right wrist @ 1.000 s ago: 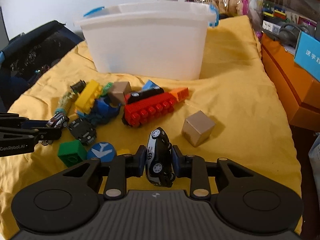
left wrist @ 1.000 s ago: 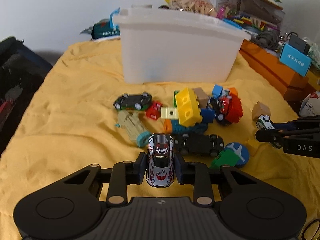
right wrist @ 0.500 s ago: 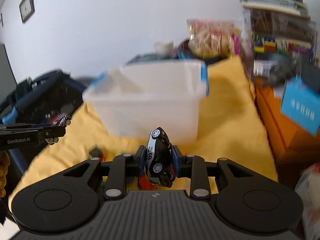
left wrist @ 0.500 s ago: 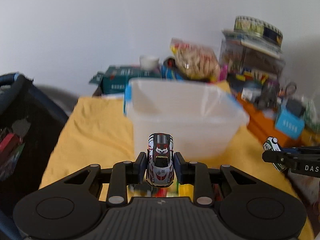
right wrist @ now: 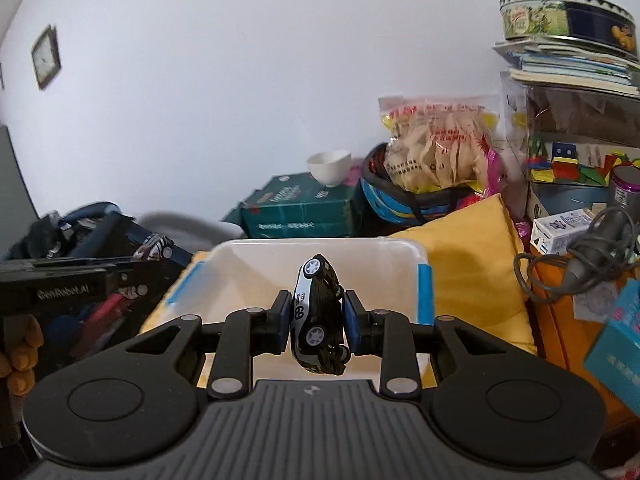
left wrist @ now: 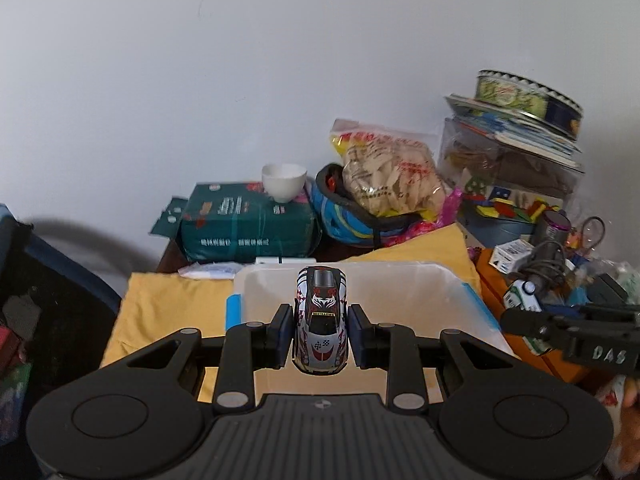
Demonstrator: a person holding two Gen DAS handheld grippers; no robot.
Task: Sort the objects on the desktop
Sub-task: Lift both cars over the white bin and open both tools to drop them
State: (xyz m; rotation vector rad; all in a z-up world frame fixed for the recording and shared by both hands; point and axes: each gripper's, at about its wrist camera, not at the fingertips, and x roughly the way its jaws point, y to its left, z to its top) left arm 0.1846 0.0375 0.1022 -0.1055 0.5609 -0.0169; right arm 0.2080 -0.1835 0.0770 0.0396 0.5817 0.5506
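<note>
Two toy cars were in transit — the left hand-held gripper point(left wrist: 321, 334) clamped a silver racing car point(left wrist: 321, 320), the right hand-held gripper point(right wrist: 316, 320) a black-and-white police car point(right wrist: 319, 316) tipped on its side, both poised above the near rim of the white plastic bin point(left wrist: 472, 300). Neither had been dropped; the bin looked empty. A yellow cloth point(right wrist: 472, 264) covered the table, with clutter stacked along the back edge — a white wall behind.

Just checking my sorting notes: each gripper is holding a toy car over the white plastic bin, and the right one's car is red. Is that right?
Not quite. The right gripper holds a black and white car, not a red one, as the right wrist view shows. The rest stands: the left gripper holds a silver car, both in front of the white plastic bin.
</note>
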